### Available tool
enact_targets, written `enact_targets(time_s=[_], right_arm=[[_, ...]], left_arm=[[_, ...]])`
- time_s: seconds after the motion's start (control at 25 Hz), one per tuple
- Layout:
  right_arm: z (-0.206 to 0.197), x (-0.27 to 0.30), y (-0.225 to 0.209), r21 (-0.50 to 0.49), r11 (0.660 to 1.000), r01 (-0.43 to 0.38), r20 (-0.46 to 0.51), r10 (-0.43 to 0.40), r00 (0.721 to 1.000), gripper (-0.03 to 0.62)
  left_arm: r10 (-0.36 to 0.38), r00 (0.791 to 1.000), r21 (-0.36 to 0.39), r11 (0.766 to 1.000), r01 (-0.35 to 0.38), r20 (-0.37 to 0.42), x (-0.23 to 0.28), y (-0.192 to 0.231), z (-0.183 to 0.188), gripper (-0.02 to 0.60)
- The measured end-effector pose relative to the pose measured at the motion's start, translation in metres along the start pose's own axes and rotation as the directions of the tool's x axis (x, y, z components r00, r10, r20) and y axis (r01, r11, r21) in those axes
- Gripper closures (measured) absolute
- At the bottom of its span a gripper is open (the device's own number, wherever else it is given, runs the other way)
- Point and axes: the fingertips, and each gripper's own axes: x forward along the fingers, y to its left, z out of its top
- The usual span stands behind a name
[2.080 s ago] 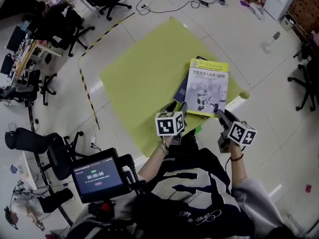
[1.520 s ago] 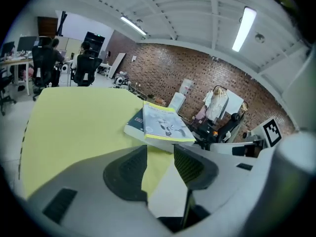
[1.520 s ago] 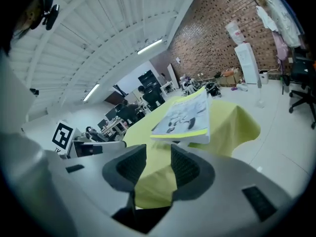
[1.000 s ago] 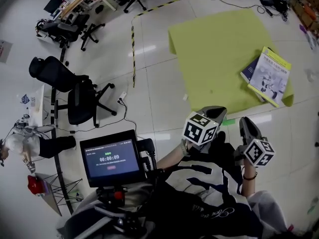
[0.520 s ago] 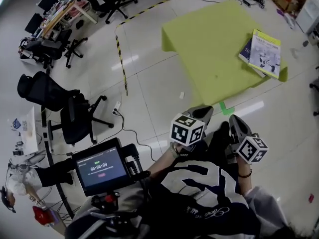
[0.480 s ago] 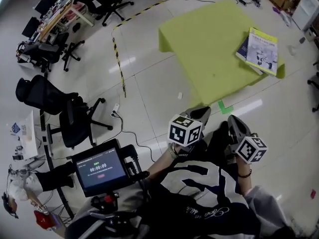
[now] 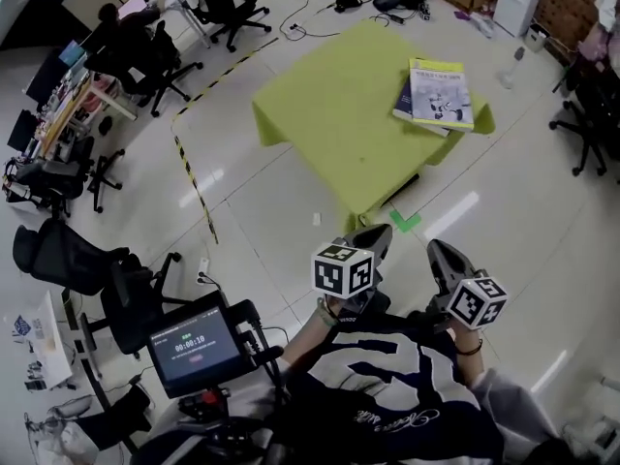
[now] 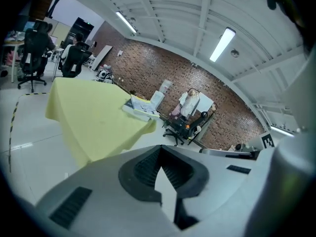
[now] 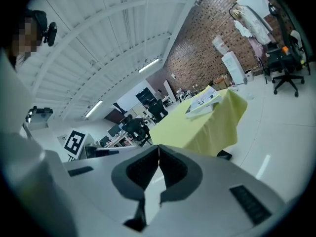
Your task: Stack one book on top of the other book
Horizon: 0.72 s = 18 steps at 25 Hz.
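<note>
The left hand-held gripper point(image 7: 376, 232) is closed: in the left gripper view its ribbed pads point(image 8: 148, 168) are seen meeting at the tips, with nothing between them. The right hand-held gripper point(image 7: 437, 250) is likewise closed and empty, its jaws shown pressed together in the right gripper view. Both hand-held grippers are held side by side in front of the person's torso, above the white tiled floor point(image 7: 262, 197), and are pointed towards the tabletop point(image 7: 334, 114), from which they are well apart.

A green tape mark point(image 7: 405, 221) is located on the floor just beside the near corner of the tabletop. The tabletop is covered by a yellow-green cloth.

The two books are found at the far right corner of the tabletop. The book with the yellow and white cover point(image 7: 441, 93) is laid on top of the dark blue book point(image 7: 404, 95), whose left edge is left exposed.

Office chairs point(image 7: 145, 56) are placed at far left.
</note>
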Motion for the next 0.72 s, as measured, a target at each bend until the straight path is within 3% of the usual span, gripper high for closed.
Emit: enact_targets(time_s=[0.36,0.48,0.72], right_arm=[[-0.001,-0.082,-0.021,-0.016,1.000,0.022,0.008,-0.022,1.000,0.605],[-0.004,-0.102,-0.029,-0.013,1.000,0.013,0.004,-0.013,1.000,0.605],[-0.020,-0.131,-0.040,-0.046,0.998,-0.031,-0.041,0.029,0.999,0.605]], left_arm=[[-0.058,0.997,0.044,0.997,0.060,-0.054,0.028,-0.088,-0.039,0.577],[-0.048,0.996,0.056,0.997,0.052,-0.069,0.030,-0.109,-0.055,0.577],[0.008,1.000,0.024,1.000,-0.007,-0.023,0.024,-0.130,-0.081,0.577]])
